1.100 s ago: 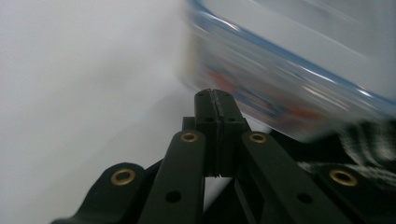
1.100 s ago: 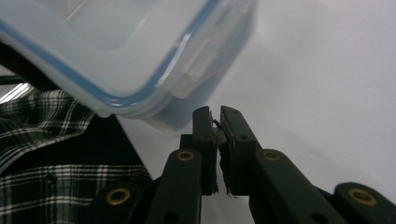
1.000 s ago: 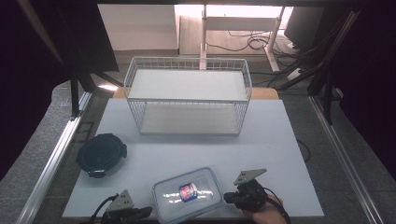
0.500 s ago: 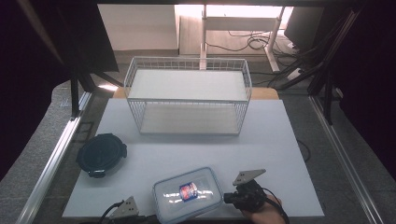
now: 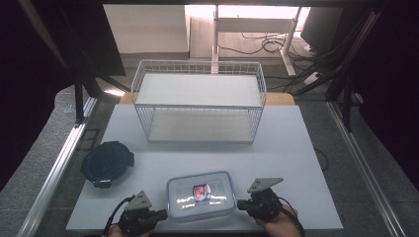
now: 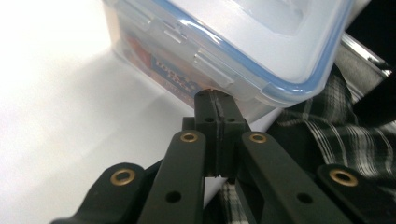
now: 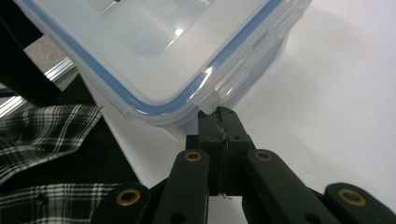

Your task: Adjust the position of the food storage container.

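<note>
The box [image 5: 201, 196] is clear plastic with a blue line around its lid [image 6: 261, 37] and a red and blue label inside. The round container [image 5: 107, 163] at about nine o'clock from the box is dark, almost black. The wire rack [image 5: 197, 101] at twelve o'clock is white, and the table [image 5: 296, 158] is white too. Both grippers are black with brass-coloured rivets. The sleeve [image 7: 42, 126] has a black and white check pattern.

White table [image 5: 296, 148] bears wire rack [image 5: 197, 106], round black lid [image 5: 107, 163], clear box [image 5: 200, 195].
</note>
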`<state>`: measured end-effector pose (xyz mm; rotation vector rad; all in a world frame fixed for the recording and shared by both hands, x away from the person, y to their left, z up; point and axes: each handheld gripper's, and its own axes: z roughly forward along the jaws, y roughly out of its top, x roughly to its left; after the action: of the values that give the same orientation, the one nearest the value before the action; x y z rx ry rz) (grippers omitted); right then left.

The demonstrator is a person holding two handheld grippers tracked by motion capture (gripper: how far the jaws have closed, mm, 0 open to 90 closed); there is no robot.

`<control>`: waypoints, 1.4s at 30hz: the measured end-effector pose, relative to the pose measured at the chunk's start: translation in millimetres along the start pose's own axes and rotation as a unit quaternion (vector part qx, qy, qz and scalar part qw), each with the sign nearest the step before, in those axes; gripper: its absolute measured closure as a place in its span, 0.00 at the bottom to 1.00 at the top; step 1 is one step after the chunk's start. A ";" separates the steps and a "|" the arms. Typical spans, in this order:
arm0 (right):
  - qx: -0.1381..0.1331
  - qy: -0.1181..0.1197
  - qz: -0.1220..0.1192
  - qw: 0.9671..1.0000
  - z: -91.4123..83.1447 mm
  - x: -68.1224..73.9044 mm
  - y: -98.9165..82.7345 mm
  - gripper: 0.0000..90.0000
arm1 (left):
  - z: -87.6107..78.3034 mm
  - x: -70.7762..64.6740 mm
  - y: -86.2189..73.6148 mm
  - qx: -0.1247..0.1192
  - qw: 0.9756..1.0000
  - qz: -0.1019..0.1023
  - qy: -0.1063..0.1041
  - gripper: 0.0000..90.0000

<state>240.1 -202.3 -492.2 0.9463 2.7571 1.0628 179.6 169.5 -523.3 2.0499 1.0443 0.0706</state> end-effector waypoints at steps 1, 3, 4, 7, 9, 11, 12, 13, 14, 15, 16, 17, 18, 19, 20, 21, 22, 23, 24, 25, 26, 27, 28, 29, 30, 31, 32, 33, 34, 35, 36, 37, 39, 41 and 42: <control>-0.002 -0.002 0.001 1.000 0.3 -1.2 0.1 0.98 | 1.8 2.8 2.8 -0.001 1.000 -0.001 0.001 1.00; -0.007 -0.006 0.004 1.000 0.5 -3.5 0.7 0.98 | 5.5 8.8 8.8 -0.004 1.000 -0.003 0.004 1.00; -0.008 -0.008 0.007 1.000 0.6 -4.1 1.1 0.98 | 7.2 11.3 11.7 -0.006 1.000 -0.004 0.006 1.00; -0.015 -0.018 0.006 1.000 1.2 -7.1 2.9 0.98 | 11.9 18.8 20.0 -0.009 1.000 -0.004 0.009 1.00; -0.017 -0.021 0.009 1.000 1.7 -9.2 4.3 0.98 | 14.6 22.9 25.0 -0.008 1.000 -0.002 0.011 1.00; -0.020 -0.023 0.010 0.999 2.7 -11.9 5.8 0.98 | 17.3 28.0 29.7 -0.007 1.000 -0.001 0.011 1.00; -0.020 -0.023 0.010 0.999 2.7 -11.9 5.8 0.98 | 17.3 28.0 29.7 -0.007 1.000 -0.001 0.011 1.00; -0.022 -0.027 0.009 0.999 4.2 -14.7 7.8 0.99 | 19.9 31.7 33.7 -0.007 1.000 -0.003 0.013 1.00; -0.023 -0.028 0.009 0.999 4.6 -15.6 8.5 0.99 | 20.6 33.0 35.5 -0.005 1.000 0.000 0.014 1.00; -0.024 -0.030 0.009 0.999 5.1 -16.6 9.2 0.99 | 21.1 33.7 36.7 -0.005 1.000 0.002 0.015 1.00; -0.025 -0.031 0.009 0.999 5.4 -17.2 9.5 0.99 | 21.4 34.0 37.3 -0.005 1.000 0.002 0.017 1.00; -0.025 -0.031 0.009 0.999 5.4 -17.2 9.5 0.99 | 21.4 34.0 37.3 -0.005 1.000 0.002 0.017 1.00; -0.027 -0.028 0.010 0.999 6.1 -18.4 9.1 0.99 | 22.1 35.0 36.7 -0.002 1.000 0.005 0.014 1.00; -0.026 -0.028 0.008 0.999 6.5 -18.8 8.7 0.98 | 22.3 35.3 35.9 -0.002 1.000 0.004 0.010 1.00; -0.027 -0.028 0.007 0.999 6.7 -19.0 8.2 0.98 | 21.6 36.0 35.1 -0.002 1.000 0.001 0.005 1.00; -0.027 -0.026 0.008 0.999 6.2 -19.0 7.9 0.98 | 20.7 36.0 34.7 -0.003 1.000 0.002 0.003 1.00; -0.028 -0.024 0.006 0.999 5.1 -18.9 7.6 0.97 | 19.7 35.2 34.3 -0.001 1.000 0.006 0.011 0.96; -0.031 -0.028 0.000 0.999 3.8 -18.6 7.1 0.95 | 18.5 34.8 33.4 0.000 1.000 0.014 0.020 0.94; -0.034 -0.033 -0.004 0.999 1.9 -18.4 6.1 0.94 | 17.6 34.7 32.1 0.002 0.999 0.018 0.026 0.91; -0.038 -0.036 -0.008 0.999 -0.7 -19.0 4.6 0.92 | 16.8 34.9 30.5 0.003 0.999 0.022 0.029 0.86; -0.043 -0.036 -0.007 0.998 -3.7 -20.0 2.6 0.90 | 16.2 35.1 28.8 0.005 0.999 0.025 0.033 0.81; -0.051 -0.034 -0.006 0.998 -6.8 -22.1 0.3 0.88 | 15.4 35.6 26.6 0.008 0.999 0.029 0.037 0.74; -0.060 -0.030 -0.006 0.998 -10.5 -25.1 -3.0 0.86 | 14.9 36.2 24.8 0.011 0.999 0.029 0.036 0.69; -0.066 -0.031 -0.004 0.997 -12.9 -27.4 -5.4 0.82 | 14.7 36.9 23.5 0.012 0.999 0.027 0.033 0.63; -0.070 -0.034 -0.002 0.997 -14.1 -29.4 -7.2 0.76 | 14.4 37.7 21.7 0.012 0.999 0.023 0.028 0.57; -0.074 -0.039 0.003 0.996 -15.2 -32.0 -9.1 0.69 | 14.0 38.0 20.1 0.011 0.999 0.020 0.023 0.52; -0.080 -0.041 0.007 0.996 -15.3 -34.5 -10.9 0.62 | 13.4 38.0 18.9 0.011 1.000 0.020 0.021 0.47; -0.084 -0.043 0.012 0.995 -15.0 -36.5 -12.1 0.53 | 12.7 37.7 18.0 0.008 1.000 0.021 0.021 0.43; -0.088 -0.046 0.014 0.995 -13.7 -38.4 -13.1 0.45 | 12.0 37.6 17.5 0.004 1.000 0.020 0.020 0.40; -0.093 -0.049 0.014 0.994 -12.0 -39.8 -13.9 0.38 | 11.1 37.9 17.1 0.000 1.000 0.020 0.017 0.36; -0.095 -0.054 0.012 0.994 -10.3 -40.7 -14.6 0.30 | 9.7 38.8 16.8 -0.008 1.000 0.018 0.013 0.33; -0.095 -0.054 0.012 0.994 -10.3 -40.7 -14.6 0.30 | 9.7 38.8 16.8 -0.008 1.000 0.018 0.013 0.29; -0.095 -0.067 0.003 0.993 -4.4 -40.9 -15.3 0.12 | 5.3 41.4 16.2 -0.031 0.999 0.013 -0.001 0.22; -0.093 -0.070 0.003 0.993 -3.3 -40.4 -15.5 0.10 | 3.0 42.2 16.1 -0.039 0.999 0.013 -0.004 0.20; -0.092 -0.071 0.001 0.993 -2.3 -40.3 -15.7 0.08 | 1.8 42.5 15.7 -0.041 0.999 0.015 -0.005 0.16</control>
<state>264.0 -235.2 -507.2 0.9581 2.4967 1.1760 218.3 192.9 -526.1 1.9902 0.9899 0.1158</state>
